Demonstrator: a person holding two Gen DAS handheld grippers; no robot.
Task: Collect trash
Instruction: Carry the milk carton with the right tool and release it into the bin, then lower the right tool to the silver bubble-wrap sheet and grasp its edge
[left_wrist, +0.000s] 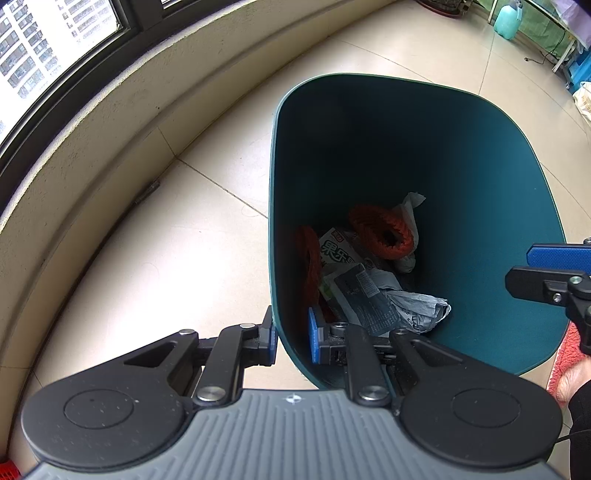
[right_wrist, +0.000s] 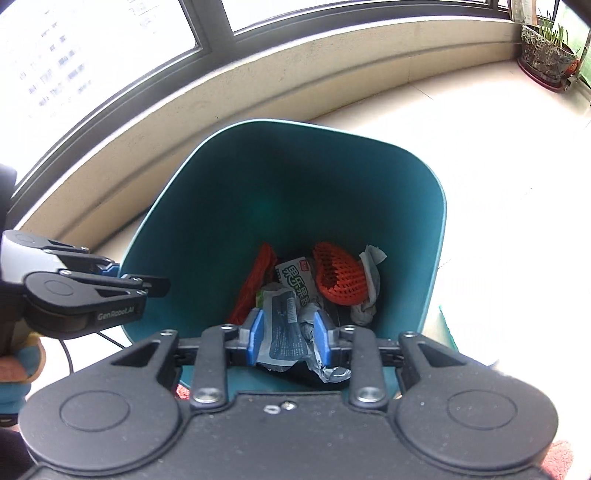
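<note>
A teal waste bin stands on the tiled floor. At its bottom lie an orange foam net, a white-green packet, a crumpled grey wrapper, a red strip and a white tissue. My left gripper is shut on the bin's near-left rim, one pad outside and one inside. My right gripper hovers over the bin's mouth with its jaws apart. Nothing is gripped; the grey wrapper shows between them, lying below.
A low beige wall under dark-framed windows curves behind the bin. A potted plant sits at the far right corner, and a teal jug farther off. A person's foot in a red slipper is beside the bin.
</note>
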